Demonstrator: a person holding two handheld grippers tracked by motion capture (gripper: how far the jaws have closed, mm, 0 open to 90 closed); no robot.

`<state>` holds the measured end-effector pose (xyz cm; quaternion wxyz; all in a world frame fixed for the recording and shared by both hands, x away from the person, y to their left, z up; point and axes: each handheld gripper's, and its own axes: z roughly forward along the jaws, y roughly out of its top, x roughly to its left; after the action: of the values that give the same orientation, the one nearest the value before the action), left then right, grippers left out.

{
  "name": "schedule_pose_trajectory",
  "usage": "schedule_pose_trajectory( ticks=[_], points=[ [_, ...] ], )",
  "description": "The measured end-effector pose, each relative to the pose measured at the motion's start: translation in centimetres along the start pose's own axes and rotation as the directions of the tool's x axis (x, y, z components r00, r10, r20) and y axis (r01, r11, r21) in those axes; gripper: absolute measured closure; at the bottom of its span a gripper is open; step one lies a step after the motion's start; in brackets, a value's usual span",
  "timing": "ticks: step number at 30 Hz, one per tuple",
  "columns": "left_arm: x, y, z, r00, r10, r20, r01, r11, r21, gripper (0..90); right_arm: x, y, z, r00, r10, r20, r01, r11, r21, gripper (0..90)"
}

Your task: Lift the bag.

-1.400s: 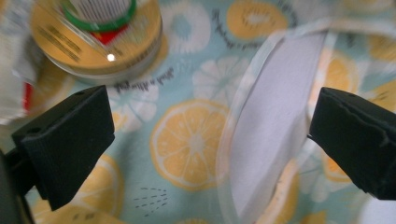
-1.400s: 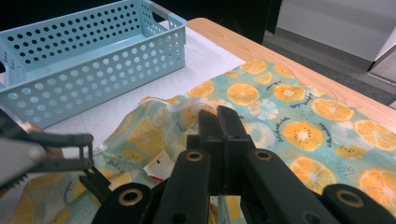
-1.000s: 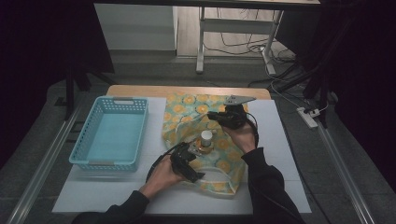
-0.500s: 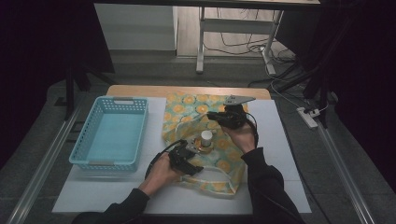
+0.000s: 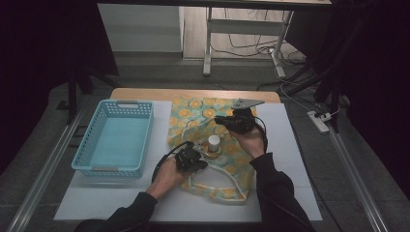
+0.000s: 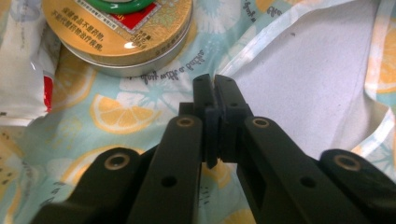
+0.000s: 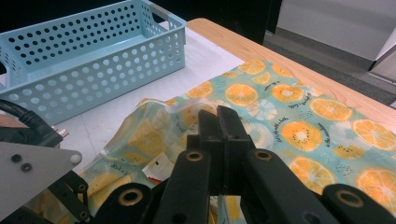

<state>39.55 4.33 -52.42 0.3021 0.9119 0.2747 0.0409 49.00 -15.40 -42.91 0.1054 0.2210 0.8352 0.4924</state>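
The fruit-print cloth bag (image 5: 212,140) lies flat on the white table mat (image 5: 290,159), right of the blue basket (image 5: 116,140). It is thin, soft fabric: light, limp, and likely to sag or fold wherever it is unsupported. The best holds are probably its hemmed mouth edge or its drawstring (image 5: 227,181).

The left gripper (image 5: 196,162) has just been closing; its jaws now stand together on a fold of the bag near the round gold tin (image 6: 121,28), with fabric apparently pinched between the pads. The right gripper (image 5: 222,120) is clamped on the raised upper edge of the bag mouth, holding it up.

In the bag opening sit the gold tin, a white-capped bottle (image 5: 213,143) and a white packet (image 6: 21,70). The tin is rigid and smooth, and likely slippery. The basket holds nothing visible.
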Motion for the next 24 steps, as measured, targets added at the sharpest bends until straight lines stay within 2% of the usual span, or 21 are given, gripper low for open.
schedule_pose_trajectory(
  ticks=[3, 8, 11, 13, 15, 18, 21, 24],
  points=[
    [-0.1, 0.1, 0.0, 0.9997, -0.026, -0.004, 0.026, 0.9997, 0.004, 89.8, 0.0, 0.0, 0.0, 1.0, -0.001, -0.003, 0.001, 1.0, 0.001, 89.9],
    [-0.2, 0.1, -0.1, 0.9998, -0.013, -0.015, 0.013, 0.9999, -0.004, 90.0, 0.0, 0.0, 0.0, 0.9999, -0.012, -0.012, 0.012, 1.0, 0.011, 89.9],
    [0.0, 0.0, -0.5, 0.9993, -0.033, 0.015, 0.033, 0.9993, -0.019, 90.0, -0.1, 0.0, -0.1, 0.9998, -0.012, -0.014, 0.012, 1.0, 0.011, 90.0],
    [0.0, 0.1, -0.9, 0.9977, -0.057, 0.038, 0.059, 0.9974, -0.042, 90.0, -0.1, 0.1, -0.2, 0.9999, -0.006, -0.016, 0.006, 1.0, 0.008, 90.0],
    [0.2, 0.1, -1.5, 0.9954, -0.062, 0.072, 0.068, 0.9946, -0.078, 90.0, -0.1, 0.1, -0.4, 0.9998, -0.004, -0.022, 0.004, 1.0, 0.007, 90.0],
    [0.4, 0.2, -2.2, 0.9951, -0.065, 0.075, 0.072, 0.9929, -0.095, 90.0, -0.1, 0.3, -0.5, 0.9988, 0.001, -0.049, -0.001, 1.0, 0.008, 90.0],
    [0.6, 0.3, -2.6, 0.9917, -0.086, 0.096, 0.095, 0.9902, -0.102, 90.0, 0.2, 0.5, -0.6, 0.9982, -0.008, -0.06, 0.009, 1.0, 0.009, 90.0],
    [0.8, 0.4, -3.0, 0.9902, -0.1, 0.097, 0.11, 0.9887, -0.102, 90.0, 0.3, 0.8, -0.8, 0.9979, -0.009, -0.064, 0.01, 1.0, 0.008, 90.0]
  ],
)
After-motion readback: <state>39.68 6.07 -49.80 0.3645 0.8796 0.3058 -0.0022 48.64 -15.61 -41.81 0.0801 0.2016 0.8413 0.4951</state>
